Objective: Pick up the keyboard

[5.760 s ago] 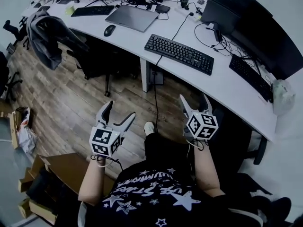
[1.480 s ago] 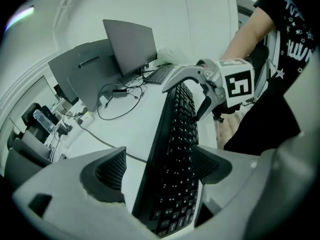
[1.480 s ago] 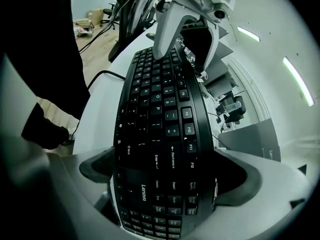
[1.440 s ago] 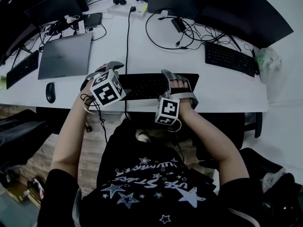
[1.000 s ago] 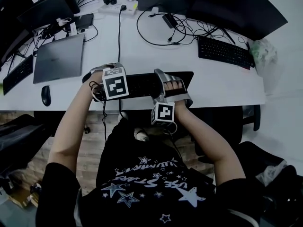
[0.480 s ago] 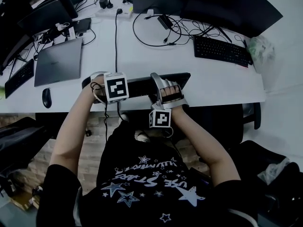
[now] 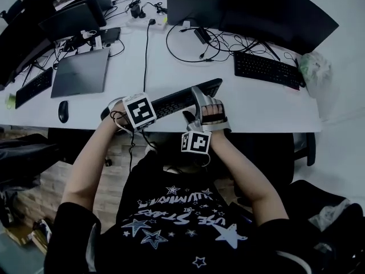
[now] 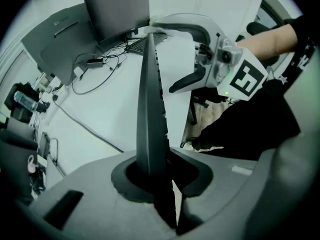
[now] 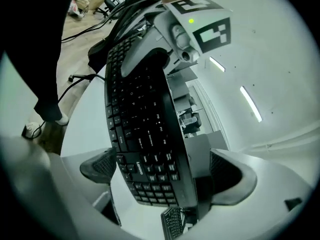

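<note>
A black keyboard [image 7: 177,100] hangs tilted just over the front of the white desk [image 7: 268,104], its right end higher. My left gripper [image 7: 121,111] points down at its left end. In the left gripper view the keyboard [image 8: 149,99] runs edge-on between the closing jaws of the left gripper [image 8: 152,171], which pinch its thin edge. My right gripper [image 7: 198,104] spans the keyboard front to back. In the right gripper view the keyboard [image 9: 145,134] fills the gap of the right gripper [image 9: 162,171], and both pads [image 9: 97,166] touch its long edges.
A second keyboard [image 7: 265,68] lies at the right, a closed laptop [image 7: 80,72], a mouse [image 7: 63,111] and a third keyboard [image 7: 34,87] at the left. Dark monitors [image 7: 251,10] and loose cables [image 7: 194,44] line the back. A pale bag [image 7: 311,70] sits at the desk's right end.
The left jaws have closed on the keyboard's left end. The right gripper has risen, so the keyboard's right end has come up and the keyboard now slants.
</note>
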Demonstrator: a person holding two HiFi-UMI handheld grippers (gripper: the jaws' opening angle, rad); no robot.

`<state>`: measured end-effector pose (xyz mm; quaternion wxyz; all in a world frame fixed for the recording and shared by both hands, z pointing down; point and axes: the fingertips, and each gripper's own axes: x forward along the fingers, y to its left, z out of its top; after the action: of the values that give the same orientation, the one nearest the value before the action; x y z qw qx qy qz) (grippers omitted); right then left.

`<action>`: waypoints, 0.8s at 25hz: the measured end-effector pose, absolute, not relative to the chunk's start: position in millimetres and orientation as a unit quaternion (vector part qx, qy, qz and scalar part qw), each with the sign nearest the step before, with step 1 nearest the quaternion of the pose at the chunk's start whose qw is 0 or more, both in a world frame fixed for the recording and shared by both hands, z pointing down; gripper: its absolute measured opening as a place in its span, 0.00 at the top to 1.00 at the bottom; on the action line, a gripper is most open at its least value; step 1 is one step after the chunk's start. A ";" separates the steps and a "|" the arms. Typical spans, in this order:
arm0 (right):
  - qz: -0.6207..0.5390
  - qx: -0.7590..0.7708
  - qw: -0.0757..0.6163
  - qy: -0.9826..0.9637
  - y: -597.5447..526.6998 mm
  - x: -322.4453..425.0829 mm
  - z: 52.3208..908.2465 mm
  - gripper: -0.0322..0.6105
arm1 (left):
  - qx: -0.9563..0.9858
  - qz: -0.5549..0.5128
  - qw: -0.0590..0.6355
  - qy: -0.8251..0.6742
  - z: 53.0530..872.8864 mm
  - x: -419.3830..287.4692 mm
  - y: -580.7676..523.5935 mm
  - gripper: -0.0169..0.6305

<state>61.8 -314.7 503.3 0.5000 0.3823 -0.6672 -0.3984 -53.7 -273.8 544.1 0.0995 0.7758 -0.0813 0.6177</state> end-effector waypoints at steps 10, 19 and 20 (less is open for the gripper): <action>-0.266 0.451 0.424 -0.739 -299.6 96.3 474.4 0.06 | 0.804 0.515 0.195 -0.225 500.4 -53.0 -253.7 0.84; -0.087 0.473 0.307 -0.821 -300.2 98.3 457.9 0.07 | 0.822 0.369 0.311 -0.304 486.5 -49.8 -218.3 0.84; -0.071 0.473 0.299 -0.826 -299.7 97.1 457.9 0.12 | 0.822 0.361 0.314 -0.309 487.2 -50.4 -216.0 0.84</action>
<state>97.1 -299.7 457.9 0.2990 0.4733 -0.8255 -0.0710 -50.4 -216.0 487.2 0.3139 0.8219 -0.3091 0.3611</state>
